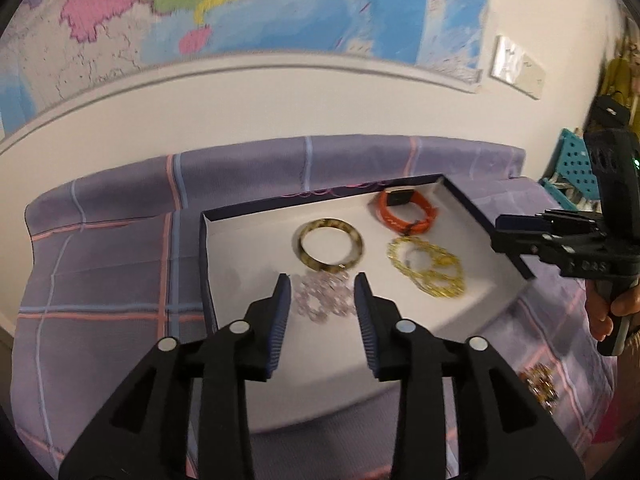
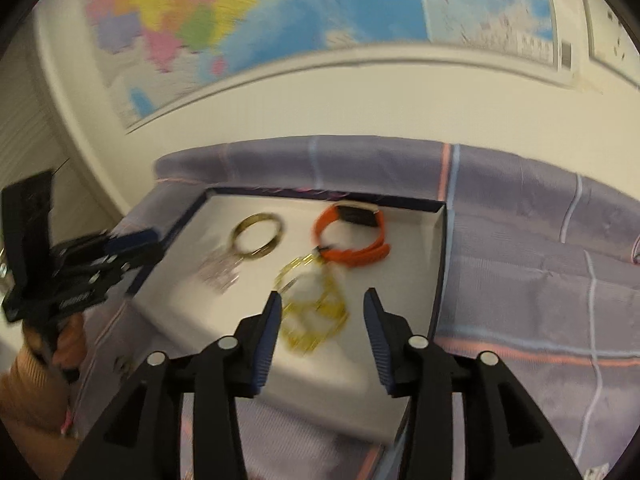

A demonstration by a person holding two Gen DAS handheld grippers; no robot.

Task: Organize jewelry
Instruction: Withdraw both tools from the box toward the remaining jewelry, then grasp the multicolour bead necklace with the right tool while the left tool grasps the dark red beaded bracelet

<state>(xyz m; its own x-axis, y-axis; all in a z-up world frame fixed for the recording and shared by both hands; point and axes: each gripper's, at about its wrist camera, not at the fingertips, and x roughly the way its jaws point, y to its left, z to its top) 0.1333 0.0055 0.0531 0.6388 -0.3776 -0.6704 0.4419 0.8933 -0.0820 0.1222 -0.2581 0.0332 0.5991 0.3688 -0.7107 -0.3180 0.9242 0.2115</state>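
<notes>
One loose trinket outside tray, left view only.

Plaid cloth — box, perhaps brooch

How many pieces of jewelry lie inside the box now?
4: tortoiseshell bangle at the middle, orange watch in the far right corner, gold chain before it, clear bead bracelet near the front left.

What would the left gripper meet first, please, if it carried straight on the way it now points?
Most likely the pale beaded bracelet lying in the box, which shows between the open left gripper fingers; depth is hard to judge.
</notes>
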